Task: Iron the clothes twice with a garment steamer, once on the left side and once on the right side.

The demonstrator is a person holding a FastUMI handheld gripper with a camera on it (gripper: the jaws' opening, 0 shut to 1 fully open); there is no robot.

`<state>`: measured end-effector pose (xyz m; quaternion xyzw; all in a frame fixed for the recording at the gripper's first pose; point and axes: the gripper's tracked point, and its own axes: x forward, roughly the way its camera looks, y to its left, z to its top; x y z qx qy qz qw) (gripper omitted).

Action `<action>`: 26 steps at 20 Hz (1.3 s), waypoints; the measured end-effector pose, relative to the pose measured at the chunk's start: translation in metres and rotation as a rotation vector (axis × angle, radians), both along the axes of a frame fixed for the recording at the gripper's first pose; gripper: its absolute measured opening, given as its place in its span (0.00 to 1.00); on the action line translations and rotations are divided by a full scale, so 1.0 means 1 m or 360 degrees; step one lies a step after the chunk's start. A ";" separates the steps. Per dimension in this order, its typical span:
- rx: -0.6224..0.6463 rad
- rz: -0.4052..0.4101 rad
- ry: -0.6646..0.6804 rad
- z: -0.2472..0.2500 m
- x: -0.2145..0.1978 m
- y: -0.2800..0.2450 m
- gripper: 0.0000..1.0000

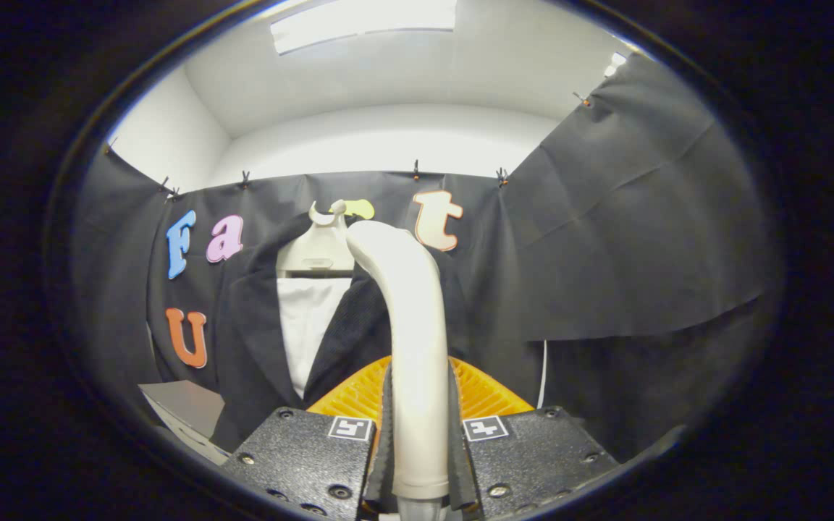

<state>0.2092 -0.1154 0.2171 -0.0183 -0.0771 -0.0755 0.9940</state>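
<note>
So right now your tongs (418,434) are clamped on the handle of the garment steamer (410,318), both fingers pressing in on it from either side, and the handle runs straight up between them and curves forward at the top toward the clothes. That grip makes sense to me: holding it low on the handle keeps the head out in front, so you can aim it without the fingers getting between steamer and fabric. The clothes are a dark jacket (258,325) over a white shirt (305,325), hung on a pale hanger (318,250) against the booth's black cloth wall, so the front faces you flat and you can run down it. From here the steamer head sits up near the collar, more or less in front of the jacket's right half as you see it, and it hides that lapel. I can't tell whether the head is touching the fabric or just near it, since the handle blocks that spot. My guess is you're at the top of a pass, with the downward stroke not yet made. There's also a grey board (185,409) low down beside the jacket's hem, worth keeping the steamer away from as you come down.
</note>
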 end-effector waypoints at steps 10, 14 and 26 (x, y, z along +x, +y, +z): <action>-0.0055 0.0048 0.0067 -0.009 0.045 0.015 0.32; -0.0038 0.0024 0.0112 -0.027 0.031 0.009 0.32; -0.0073 -0.0056 0.0424 -0.134 -0.024 -0.001 0.32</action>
